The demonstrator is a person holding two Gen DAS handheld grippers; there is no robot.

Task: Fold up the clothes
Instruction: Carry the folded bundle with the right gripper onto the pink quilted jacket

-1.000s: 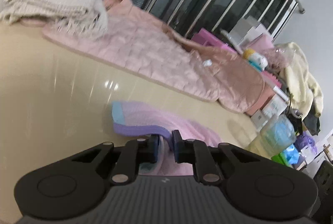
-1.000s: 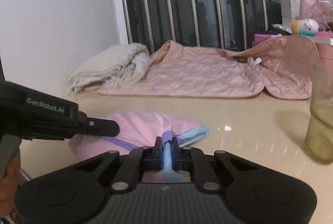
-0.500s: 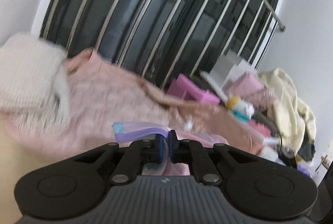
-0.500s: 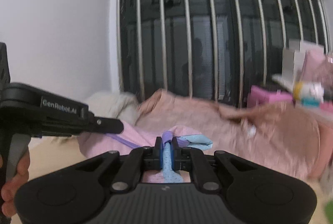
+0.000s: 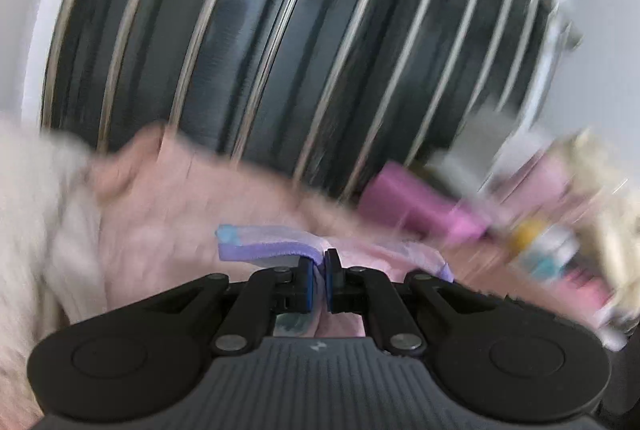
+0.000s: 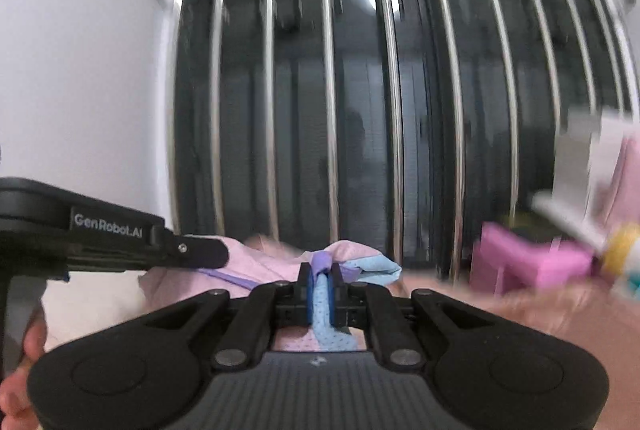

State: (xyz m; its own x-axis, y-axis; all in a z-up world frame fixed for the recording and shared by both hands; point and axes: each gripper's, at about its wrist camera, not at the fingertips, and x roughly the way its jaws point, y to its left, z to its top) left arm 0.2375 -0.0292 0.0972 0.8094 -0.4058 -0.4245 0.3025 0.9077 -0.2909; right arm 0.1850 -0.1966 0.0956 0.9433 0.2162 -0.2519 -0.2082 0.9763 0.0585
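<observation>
We are holding a small pink garment (image 6: 352, 250) with lilac trim and a light-blue panel, bunched and lifted in front of the barred window (image 6: 400, 102). Our left gripper (image 5: 319, 272) is clamping its lilac hem, jaws nearly shut; our right gripper (image 6: 320, 282) is pinching the blue fabric just as tightly. A second ago the garment was lying on the beige tabletop; now the tabletop is gone from both views and the backgrounds are blurring.
</observation>
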